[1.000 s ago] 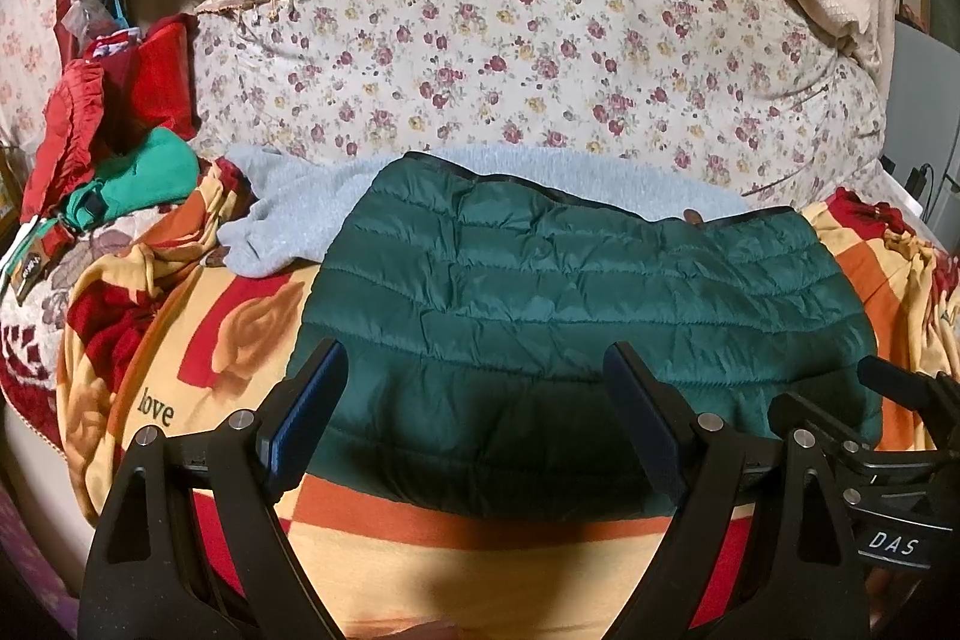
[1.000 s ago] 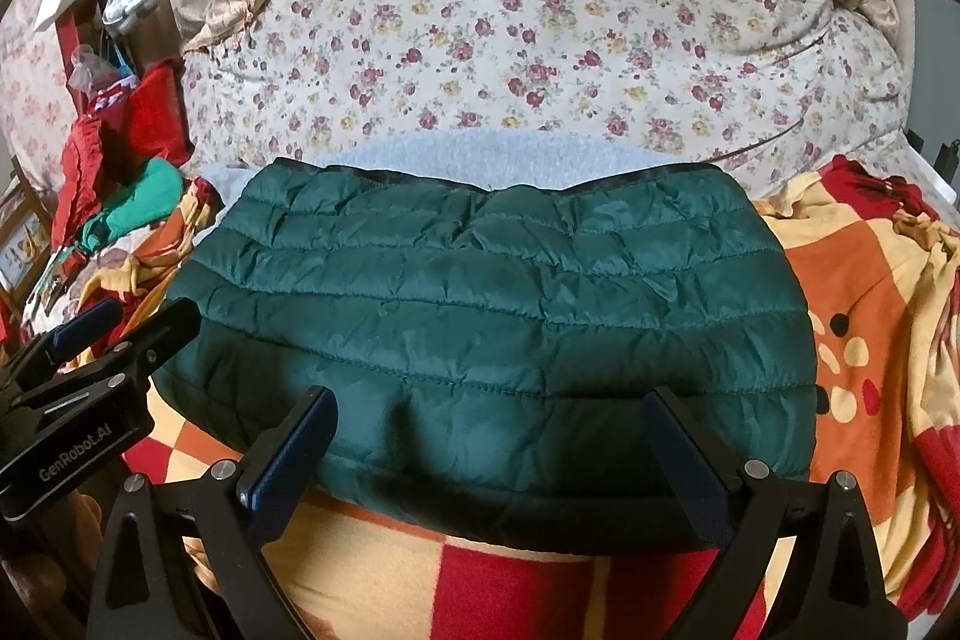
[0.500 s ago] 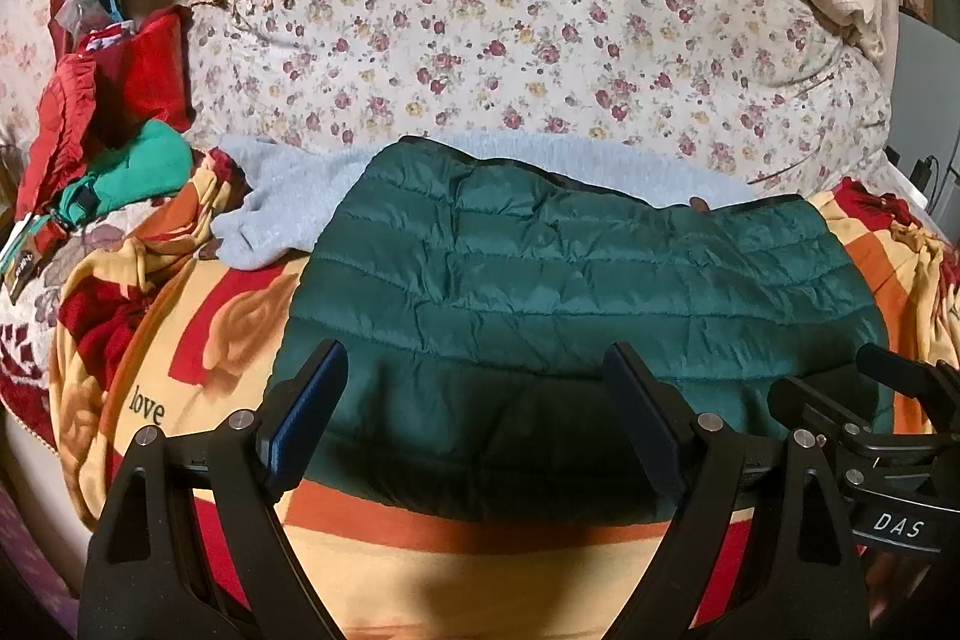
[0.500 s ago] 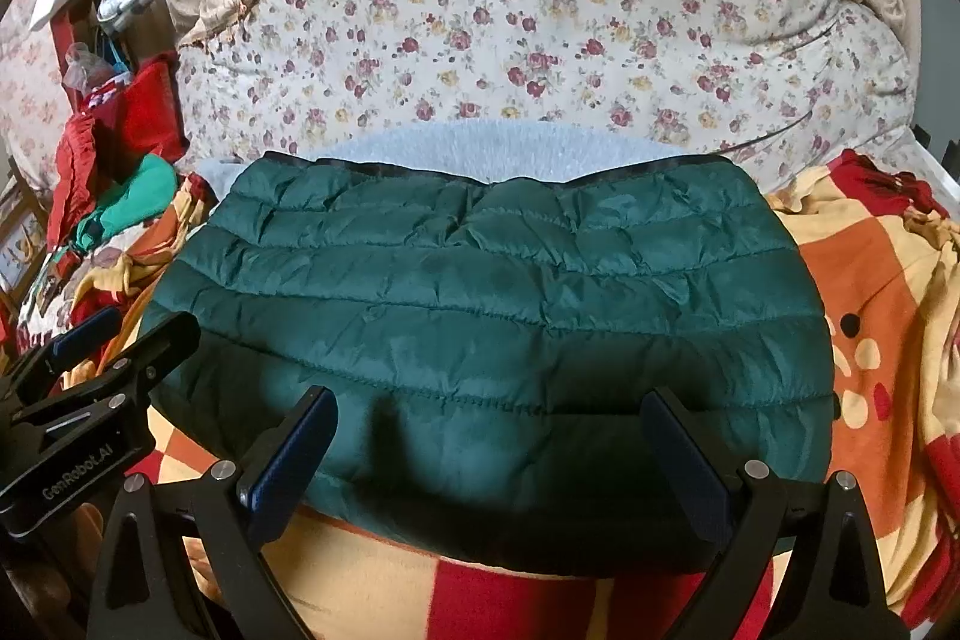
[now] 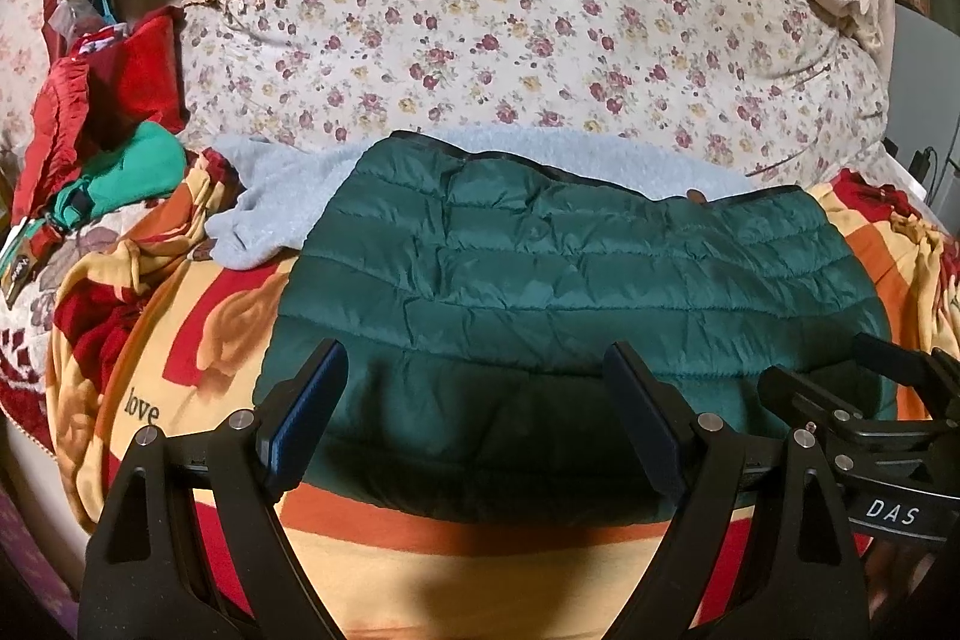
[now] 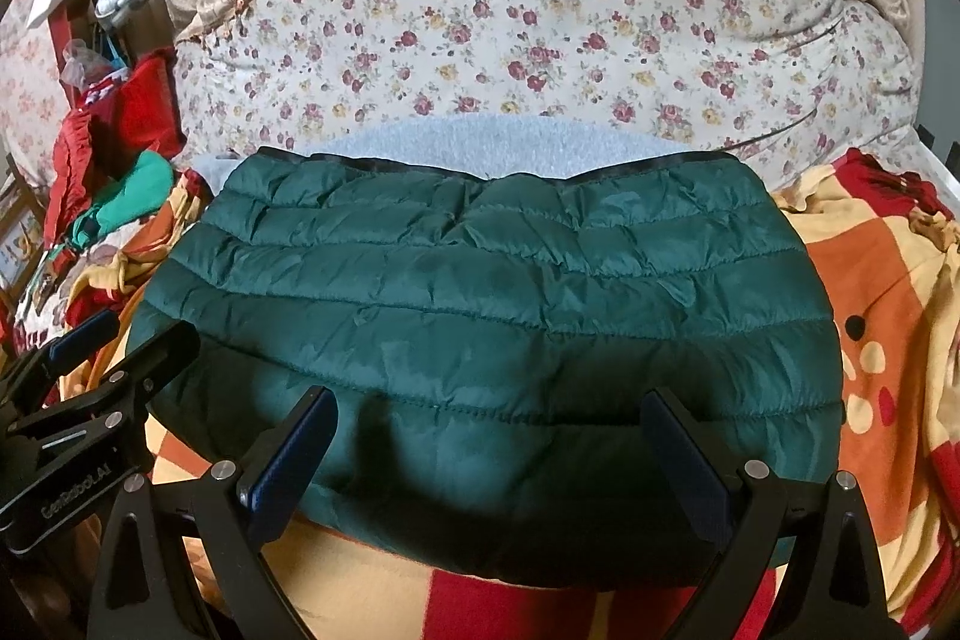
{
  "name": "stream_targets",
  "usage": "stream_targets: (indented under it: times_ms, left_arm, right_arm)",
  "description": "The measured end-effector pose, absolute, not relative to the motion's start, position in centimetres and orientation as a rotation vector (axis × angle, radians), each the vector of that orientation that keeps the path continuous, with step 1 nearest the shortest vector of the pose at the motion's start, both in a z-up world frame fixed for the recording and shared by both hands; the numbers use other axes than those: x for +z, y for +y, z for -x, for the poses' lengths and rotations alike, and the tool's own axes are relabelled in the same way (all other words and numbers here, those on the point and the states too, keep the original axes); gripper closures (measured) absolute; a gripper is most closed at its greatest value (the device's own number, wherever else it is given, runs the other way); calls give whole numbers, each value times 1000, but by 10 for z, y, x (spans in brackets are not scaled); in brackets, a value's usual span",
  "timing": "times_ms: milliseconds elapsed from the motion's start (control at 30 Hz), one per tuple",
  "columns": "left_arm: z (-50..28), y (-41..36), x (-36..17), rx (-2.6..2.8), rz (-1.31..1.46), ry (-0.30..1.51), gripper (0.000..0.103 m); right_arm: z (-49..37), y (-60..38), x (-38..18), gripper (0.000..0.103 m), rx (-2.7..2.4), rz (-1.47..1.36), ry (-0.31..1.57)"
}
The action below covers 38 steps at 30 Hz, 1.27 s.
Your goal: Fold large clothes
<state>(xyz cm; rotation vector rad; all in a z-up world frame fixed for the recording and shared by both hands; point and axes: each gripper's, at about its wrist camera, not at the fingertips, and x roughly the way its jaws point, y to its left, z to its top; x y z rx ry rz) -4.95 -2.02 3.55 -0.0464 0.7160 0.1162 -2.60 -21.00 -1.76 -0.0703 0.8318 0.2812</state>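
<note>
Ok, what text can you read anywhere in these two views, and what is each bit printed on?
"love": on the blanket, left wrist view.
"DAS": on the right tongs, seen from the left wrist view.
"GenRobot.AI": on the left tongs, seen from the right wrist view.
Tag at the far left by the green cloth: it has print, too small to read.
Jacket: no text visible.

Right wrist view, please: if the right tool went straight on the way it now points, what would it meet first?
Most likely the dark green quilted puffer jacket lying folded on the bed: the open right tool points at its near edge, nothing between. Depth is unclear, so a level path might skim over it toward the floral cushion.
</note>
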Motion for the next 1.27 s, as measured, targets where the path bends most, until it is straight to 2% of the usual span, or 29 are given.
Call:
stream_targets:
  times_ms: [1267]
  left_arm:
    - [25, -24, 29, 80, 18, 714, 16]
  right_arm:
    - [4, -205, -29, 3, 283, 74, 856]
